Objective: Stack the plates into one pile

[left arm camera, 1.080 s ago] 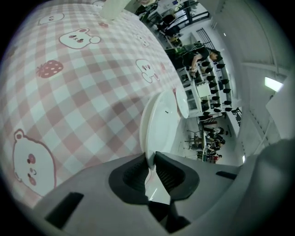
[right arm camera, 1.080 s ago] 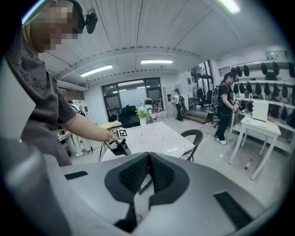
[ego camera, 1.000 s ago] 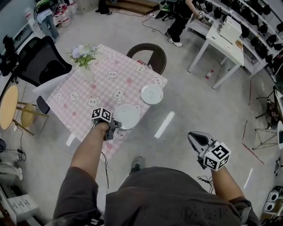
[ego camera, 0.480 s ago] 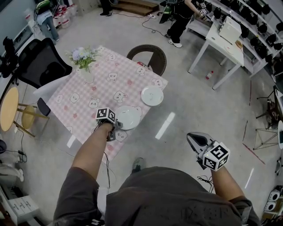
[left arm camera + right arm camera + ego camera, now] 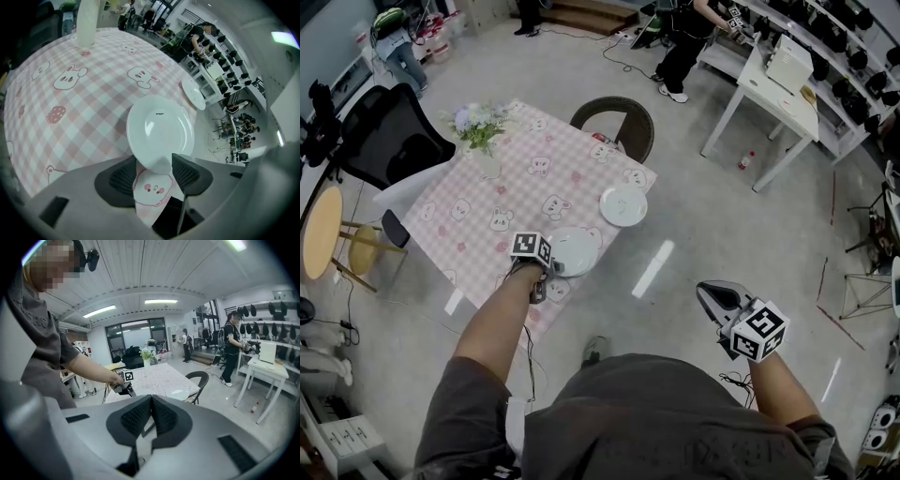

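Plates lying apart on checked cloth

Tablecloth, soft pink check printed with bunnies, drapes over the near table edge. The left gripper has just been opening. Its jaws stand wide, with the rim of a glossy round white plate between them, unpressed. A second plate lies apart by the right edge. Over the open grey floor hangs the right gripper, jaws together and empty.

My left gripper has just been opening its jaws. A moment ago they pinch the near rim of the white plate. Now they stand apart, and the rim sits loose between them. The plate looks lower than before and lies flat on the pink checked cloth. My gripper also rolls a little.
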`<control>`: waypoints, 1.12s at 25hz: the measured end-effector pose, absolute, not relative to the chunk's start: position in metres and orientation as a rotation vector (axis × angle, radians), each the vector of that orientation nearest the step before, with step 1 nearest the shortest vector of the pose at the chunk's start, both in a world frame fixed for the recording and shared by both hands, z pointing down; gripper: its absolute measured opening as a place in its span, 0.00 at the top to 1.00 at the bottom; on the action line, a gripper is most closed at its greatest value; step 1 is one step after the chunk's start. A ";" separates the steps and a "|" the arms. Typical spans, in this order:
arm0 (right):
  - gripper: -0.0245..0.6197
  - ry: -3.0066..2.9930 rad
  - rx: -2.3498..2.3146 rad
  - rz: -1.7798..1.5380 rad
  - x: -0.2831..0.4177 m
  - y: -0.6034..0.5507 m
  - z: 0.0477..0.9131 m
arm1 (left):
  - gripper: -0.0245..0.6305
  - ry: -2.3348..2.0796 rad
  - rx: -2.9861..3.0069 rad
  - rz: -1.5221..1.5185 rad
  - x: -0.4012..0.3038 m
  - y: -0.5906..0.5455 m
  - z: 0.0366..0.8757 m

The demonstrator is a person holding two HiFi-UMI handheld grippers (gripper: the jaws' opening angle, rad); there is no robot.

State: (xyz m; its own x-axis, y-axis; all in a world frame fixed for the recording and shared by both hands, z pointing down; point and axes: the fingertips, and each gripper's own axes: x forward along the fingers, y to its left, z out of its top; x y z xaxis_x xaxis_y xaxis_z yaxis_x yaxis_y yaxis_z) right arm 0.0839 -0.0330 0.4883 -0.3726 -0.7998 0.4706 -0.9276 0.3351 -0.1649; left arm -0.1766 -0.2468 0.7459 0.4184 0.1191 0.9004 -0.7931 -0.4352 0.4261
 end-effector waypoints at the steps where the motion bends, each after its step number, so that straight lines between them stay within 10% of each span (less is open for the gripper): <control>1: 0.97 -2.300 1.542 0.591 0.084 -0.033 0.488 | 0.61 -0.596 1.718 1.195 -0.176 -0.247 0.745; 20: 0.97 -2.312 1.544 0.578 0.082 -0.035 0.486 | 0.56 -0.493 2.035 1.463 -0.177 -0.241 0.730; 28: 0.97 -2.344 1.591 0.509 0.091 -0.036 0.469 | 0.56 -0.603 2.332 0.949 -0.140 -0.250 0.654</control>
State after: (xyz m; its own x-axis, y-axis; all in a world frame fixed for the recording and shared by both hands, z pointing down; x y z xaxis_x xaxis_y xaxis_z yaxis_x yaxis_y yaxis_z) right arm 0.0913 -0.0360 0.4686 -0.3647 -0.8388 0.4043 -0.9309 0.3377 -0.1389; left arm -0.1397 -0.2500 0.6544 0.6511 -0.1958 0.7333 -0.5805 -0.7508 0.3150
